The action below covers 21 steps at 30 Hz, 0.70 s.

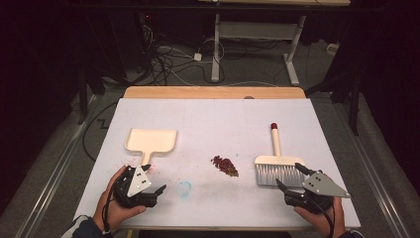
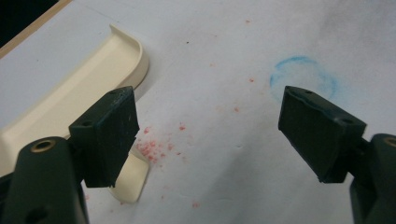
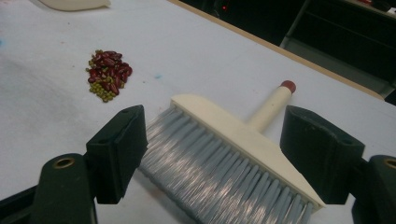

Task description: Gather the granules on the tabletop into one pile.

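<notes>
A white-covered worktop (image 1: 213,124) stands in a dark room, with cables on the floor behind it. The left hand-held gripper (image 1: 159,191) rests low near the front edge with its jaws wide and nothing between them; the handle of the cream dustpan (image 1: 150,141) lies just beside its left jaw, and a faint blue ring (image 1: 184,188) is drawn close by its right jaw. The right hand-held gripper (image 1: 289,177) also has its jaws spread wide, set around the grey bristles of the brush (image 1: 277,166) without pressing on them. The brush's cream handle with its red tip points away from that hand-held gripper. A small pile of red and green beans (image 1: 225,165) lies between the two hand-held grippers, farther out.
</notes>
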Each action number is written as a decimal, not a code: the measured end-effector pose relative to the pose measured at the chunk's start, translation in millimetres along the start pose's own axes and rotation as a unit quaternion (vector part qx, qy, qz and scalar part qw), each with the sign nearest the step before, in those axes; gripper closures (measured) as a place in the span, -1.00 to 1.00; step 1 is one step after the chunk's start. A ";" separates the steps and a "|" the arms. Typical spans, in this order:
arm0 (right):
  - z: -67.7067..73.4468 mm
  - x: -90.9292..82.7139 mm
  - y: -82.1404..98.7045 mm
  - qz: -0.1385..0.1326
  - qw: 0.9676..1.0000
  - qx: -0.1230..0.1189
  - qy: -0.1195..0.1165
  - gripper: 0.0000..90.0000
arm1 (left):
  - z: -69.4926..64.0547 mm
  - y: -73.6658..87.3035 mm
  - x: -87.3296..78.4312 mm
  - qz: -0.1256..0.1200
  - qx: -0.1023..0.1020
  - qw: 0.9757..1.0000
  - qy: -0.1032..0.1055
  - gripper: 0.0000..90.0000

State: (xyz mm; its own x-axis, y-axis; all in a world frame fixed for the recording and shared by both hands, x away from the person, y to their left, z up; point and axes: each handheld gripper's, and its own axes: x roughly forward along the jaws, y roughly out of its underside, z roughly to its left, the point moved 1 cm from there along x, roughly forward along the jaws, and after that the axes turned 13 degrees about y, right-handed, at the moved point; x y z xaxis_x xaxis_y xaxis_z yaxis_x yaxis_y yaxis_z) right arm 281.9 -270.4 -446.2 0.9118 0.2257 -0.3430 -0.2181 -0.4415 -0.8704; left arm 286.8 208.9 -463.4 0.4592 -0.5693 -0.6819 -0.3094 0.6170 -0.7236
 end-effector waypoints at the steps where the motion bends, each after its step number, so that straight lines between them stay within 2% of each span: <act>1: 0.0 0.5 0.4 0.000 1.000 0.000 -0.001 -0.48 | 0.2 0.1 0.4 0.000 -0.001 1.000 0.000 -0.57; 7: 0.6 0.6 0.2 -0.001 1.000 -0.009 -0.001 -0.47 | -1.1 0.3 2.0 0.007 0.003 1.000 0.002 -0.57; 21: -0.3 1.1 -1.2 -0.006 1.000 -0.006 0.000 -0.48 | -0.2 1.3 2.7 0.011 0.002 1.000 0.002 -0.57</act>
State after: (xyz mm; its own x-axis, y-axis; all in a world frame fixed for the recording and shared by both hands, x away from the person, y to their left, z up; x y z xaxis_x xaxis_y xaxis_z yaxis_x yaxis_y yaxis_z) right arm 283.3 -269.9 -445.4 0.9147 0.2303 -0.3322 -0.2031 -0.4488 -0.8703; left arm 287.5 208.0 -466.3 0.4492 -0.5574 -0.6982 -0.3160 0.6319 -0.7077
